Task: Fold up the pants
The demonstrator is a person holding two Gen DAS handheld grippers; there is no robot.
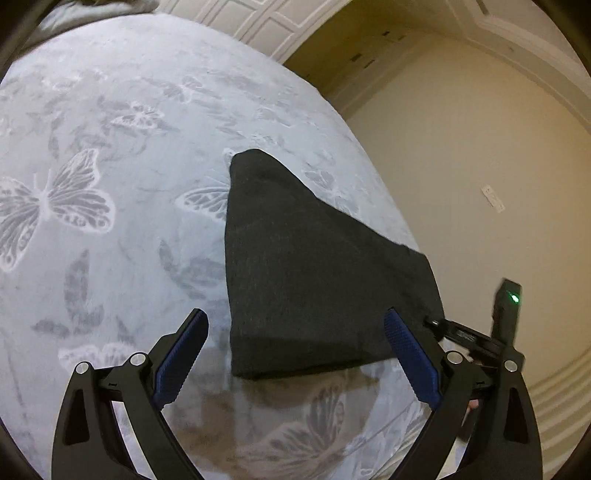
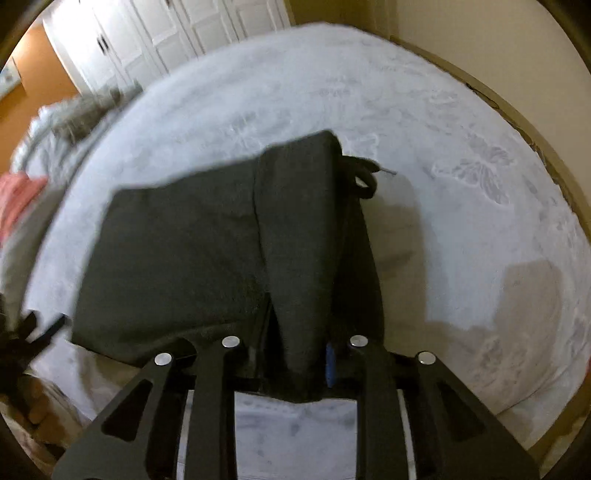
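The dark charcoal pants [image 1: 314, 273] lie partly folded on a pale grey bedspread with butterfly print [image 1: 110, 147]. My left gripper [image 1: 295, 325] is open, its blue pads [image 1: 410, 358] spread wide just above the near edge of the pants, holding nothing. In the right wrist view my right gripper [image 2: 299, 354] is shut on a fold of the pants [image 2: 295, 240], which drapes up over its fingers and hides them. A black drawstring [image 2: 364, 173] pokes out at the far end of the lifted fold.
The bedspread [image 2: 443, 147] ends near a beige wall [image 1: 461, 166] on the right. White panelled doors [image 2: 166, 29] stand behind the bed. A pink cloth [image 2: 18, 195] and a grey bundle [image 2: 81, 114] lie at the far left. The left gripper [image 2: 22, 343] shows at the left edge.
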